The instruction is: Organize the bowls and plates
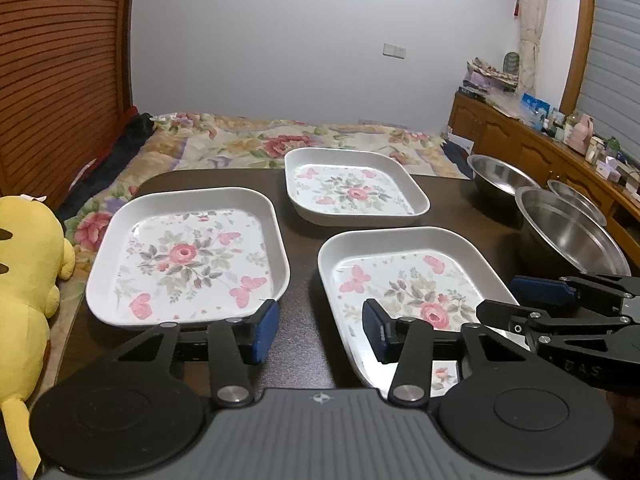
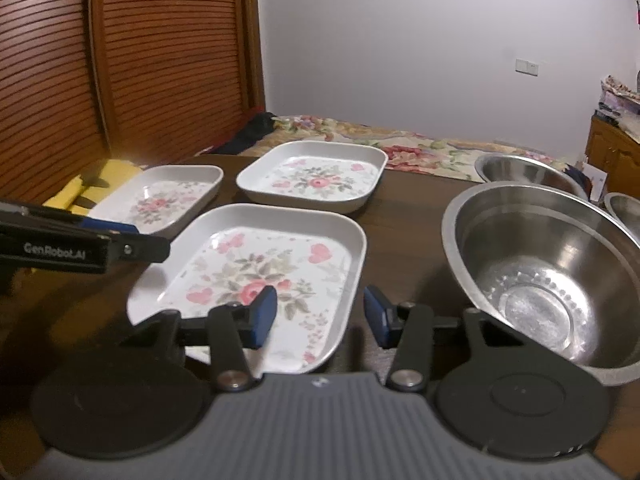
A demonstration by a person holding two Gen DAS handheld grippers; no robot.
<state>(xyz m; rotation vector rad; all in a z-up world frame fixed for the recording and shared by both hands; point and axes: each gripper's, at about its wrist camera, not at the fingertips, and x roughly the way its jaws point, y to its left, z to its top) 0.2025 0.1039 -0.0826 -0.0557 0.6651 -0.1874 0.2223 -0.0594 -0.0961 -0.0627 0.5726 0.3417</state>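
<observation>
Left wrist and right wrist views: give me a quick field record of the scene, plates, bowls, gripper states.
surface: dark brown wooden table
plates: three white square floral plates, all apart, none stacked
near-left plate
far plate
near-right plate, under the tips of both grippers
bowls: three stainless steel bowls on the right side
nearest bowl: large steel bowl, empty
far bowl
third bowl, mostly hidden behind the nearest one
left gripper: open, holding nothing
right gripper: open, holding nothing
off-table: yellow plush toy at left
</observation>
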